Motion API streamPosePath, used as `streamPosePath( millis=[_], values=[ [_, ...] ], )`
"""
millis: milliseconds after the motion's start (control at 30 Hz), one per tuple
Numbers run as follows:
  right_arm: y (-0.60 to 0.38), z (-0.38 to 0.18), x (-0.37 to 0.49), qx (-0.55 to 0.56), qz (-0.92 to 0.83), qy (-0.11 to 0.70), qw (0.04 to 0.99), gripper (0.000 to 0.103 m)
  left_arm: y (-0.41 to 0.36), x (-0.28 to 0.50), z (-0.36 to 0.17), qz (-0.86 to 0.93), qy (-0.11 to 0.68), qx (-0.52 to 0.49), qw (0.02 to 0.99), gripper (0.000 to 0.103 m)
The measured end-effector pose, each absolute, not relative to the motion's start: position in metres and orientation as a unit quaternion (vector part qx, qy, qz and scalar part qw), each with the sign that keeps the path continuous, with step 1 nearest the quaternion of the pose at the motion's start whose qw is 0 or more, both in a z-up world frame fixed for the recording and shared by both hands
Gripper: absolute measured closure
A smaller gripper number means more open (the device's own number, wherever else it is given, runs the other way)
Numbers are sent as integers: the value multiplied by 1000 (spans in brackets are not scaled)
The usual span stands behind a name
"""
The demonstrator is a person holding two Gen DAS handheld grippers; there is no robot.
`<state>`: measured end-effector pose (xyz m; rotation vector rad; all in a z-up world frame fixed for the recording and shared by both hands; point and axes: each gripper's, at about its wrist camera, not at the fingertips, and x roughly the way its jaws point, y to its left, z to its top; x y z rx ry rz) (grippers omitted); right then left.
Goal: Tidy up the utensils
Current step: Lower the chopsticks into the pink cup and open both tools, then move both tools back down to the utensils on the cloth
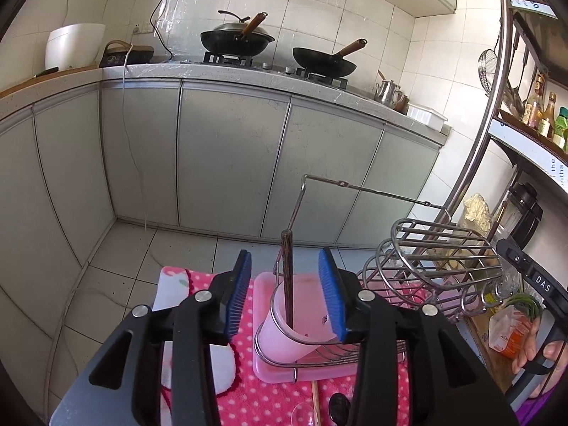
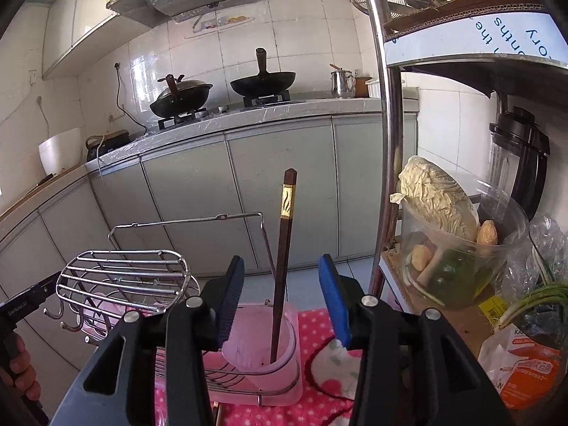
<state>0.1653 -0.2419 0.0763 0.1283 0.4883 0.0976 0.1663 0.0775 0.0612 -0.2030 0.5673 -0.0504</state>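
Chopstick stands near upright in the pink holder cup, square end up. Both left tongs and right tongs gape, gripping nothing. Only the right view shows its gold band.

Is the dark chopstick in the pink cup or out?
In. The chopstick stands nearly upright with its lower end inside the pink cup; both grippers, left and right, are open, gripping nothing.

"DAS" is being shown on the right gripper's black body; upside-down "the" is being displayed on the shelf's white edge strip.
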Motion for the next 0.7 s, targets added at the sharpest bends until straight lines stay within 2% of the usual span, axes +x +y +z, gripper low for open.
streamPosePath(
  millis=[700],
  values=[
    [-227,60,110,68,24,279,958,59,64,114,58,-30,283,-83,955,59]
  ],
)
